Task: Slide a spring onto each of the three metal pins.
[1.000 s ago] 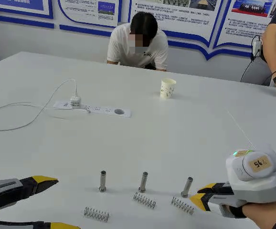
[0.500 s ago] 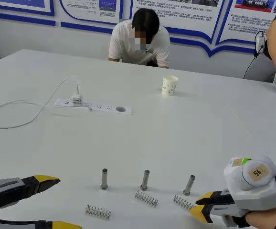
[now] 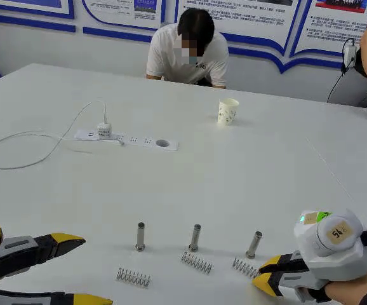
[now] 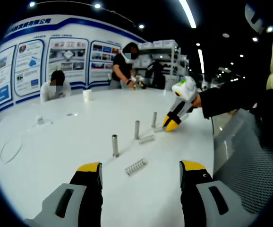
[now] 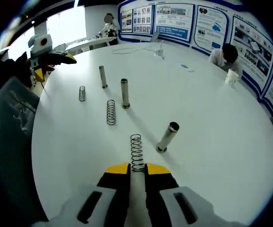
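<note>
Where the right gripper (image 3: 264,273) sits: at the near right of the white table (image 3: 234,165), with its tips down at the table top.
Right gripper's jaws: drawn close with a narrow gap between them. In the right gripper view the near end of the right spring (image 5: 137,151) lies in that gap. Whether the jaws press it cannot be told.
Left gripper (image 4: 141,168): at the near left, above the table, jaws spread wide with nothing between them.
Pins: the left pin (image 3: 140,236), middle pin (image 3: 195,237) and right pin (image 3: 254,244) stand upright in a row, all bare.
Springs: each lies flat on the table just in front of its pin. The left spring (image 3: 133,277) and middle spring (image 3: 196,262) are apart from both grippers.
Far side: a paper cup (image 3: 227,111), a power strip (image 3: 133,141) with a looped white cable (image 3: 18,143), and a person (image 3: 186,47) seated at the far edge.
</note>
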